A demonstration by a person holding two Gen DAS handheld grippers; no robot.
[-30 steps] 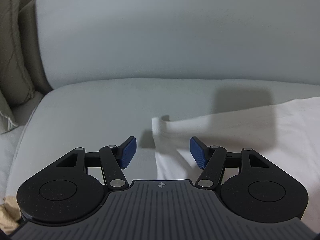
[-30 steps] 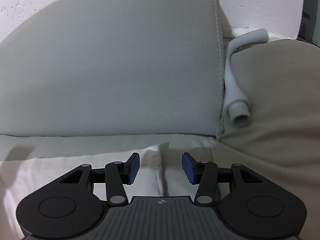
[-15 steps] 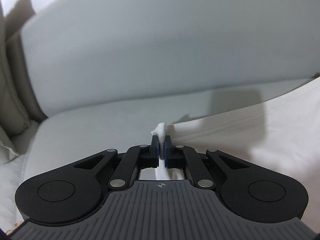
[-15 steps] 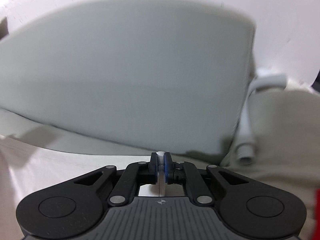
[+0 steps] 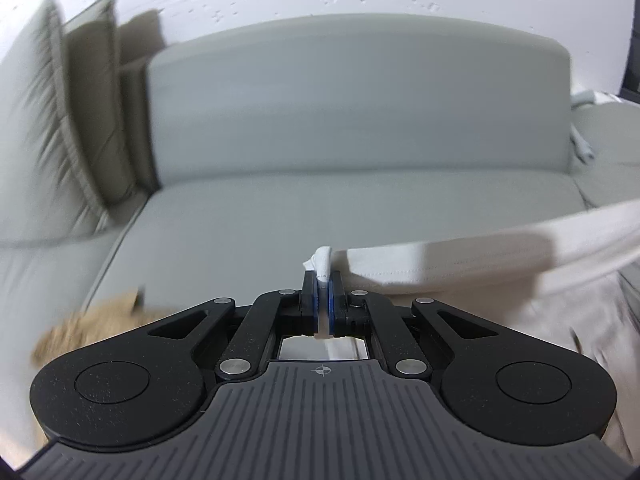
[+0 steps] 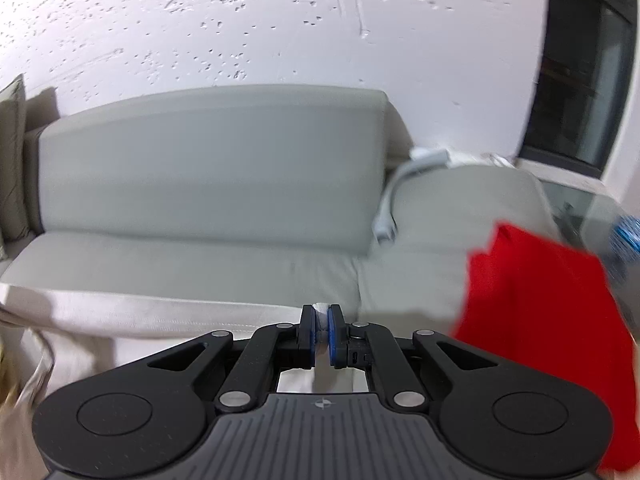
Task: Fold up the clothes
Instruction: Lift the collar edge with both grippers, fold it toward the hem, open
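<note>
This looks like a living room in a home. A big soft grey sofa stands against a bumpy white wall. Puffy cushions sit at one end. A red cloth lies nearby, and a dark window is at the side.

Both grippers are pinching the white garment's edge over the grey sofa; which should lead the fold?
Neither clearly: the left gripper and right gripper each clamp a corner of the white fabric garment, stretched between them, so probably move together.
</note>
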